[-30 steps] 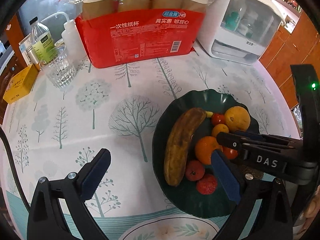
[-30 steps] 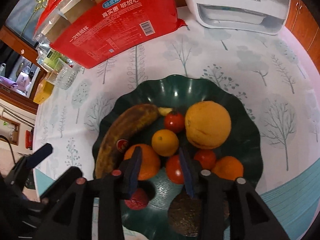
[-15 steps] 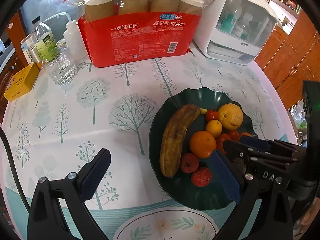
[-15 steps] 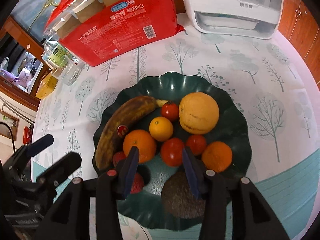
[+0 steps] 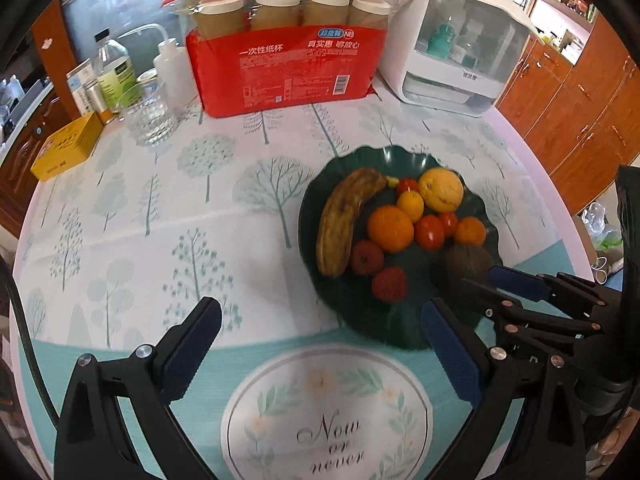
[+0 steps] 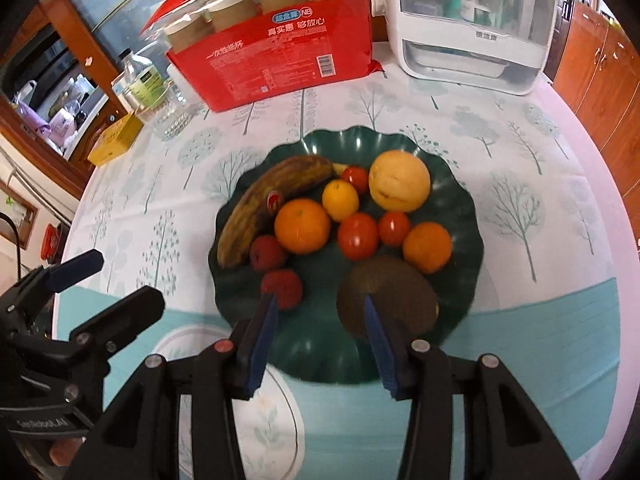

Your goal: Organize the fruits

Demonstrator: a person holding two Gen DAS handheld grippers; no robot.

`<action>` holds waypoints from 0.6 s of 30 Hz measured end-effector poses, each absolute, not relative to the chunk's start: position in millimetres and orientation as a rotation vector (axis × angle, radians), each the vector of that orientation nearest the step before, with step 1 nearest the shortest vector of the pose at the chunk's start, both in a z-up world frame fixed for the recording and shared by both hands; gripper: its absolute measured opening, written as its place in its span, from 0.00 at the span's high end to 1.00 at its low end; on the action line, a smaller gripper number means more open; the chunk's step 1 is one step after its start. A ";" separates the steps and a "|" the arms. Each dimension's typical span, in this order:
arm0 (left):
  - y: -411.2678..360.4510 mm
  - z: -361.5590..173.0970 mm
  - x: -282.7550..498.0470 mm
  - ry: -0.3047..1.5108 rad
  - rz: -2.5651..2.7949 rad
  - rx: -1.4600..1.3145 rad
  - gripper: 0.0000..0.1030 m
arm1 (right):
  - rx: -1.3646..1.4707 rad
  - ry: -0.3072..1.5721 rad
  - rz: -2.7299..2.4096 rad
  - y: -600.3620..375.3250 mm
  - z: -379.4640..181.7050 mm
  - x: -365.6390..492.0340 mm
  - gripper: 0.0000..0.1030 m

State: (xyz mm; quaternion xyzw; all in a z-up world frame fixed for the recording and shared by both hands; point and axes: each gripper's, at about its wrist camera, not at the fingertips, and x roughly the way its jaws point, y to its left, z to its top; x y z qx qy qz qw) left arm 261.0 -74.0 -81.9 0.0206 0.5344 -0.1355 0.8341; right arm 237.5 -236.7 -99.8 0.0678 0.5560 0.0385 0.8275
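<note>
Two grippers: left gripper (image 5: 320,344) and right gripper (image 6: 320,332) are seen drawn back from the plate (image 6: 460,184) since a second ago; more counter (image 5: 160,220) is shown.
Left jaws: held wide apart, empty.
Right jaws: held partly apart, nothing between them.
Fruit on plate: one banana (image 6: 264,208), three oranges (image 6: 303,226), one yellow fruit (image 6: 399,181), three tomatoes (image 6: 357,236), two lychees (image 6: 282,288), one kiwi (image 6: 396,292).

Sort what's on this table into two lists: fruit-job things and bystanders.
Job: green plate, banana, pale round fruit, oranges, tomatoes, lychees, kiwi.

Bystanders: red cup pack, white appliance, glass, yellow box, bottles.
</note>
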 end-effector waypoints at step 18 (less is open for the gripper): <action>-54.8 -73.6 132.4 1.146 -0.233 0.021 0.03 | 0.120 1.178 0.079 -228.7 -90.0 116.1 0.56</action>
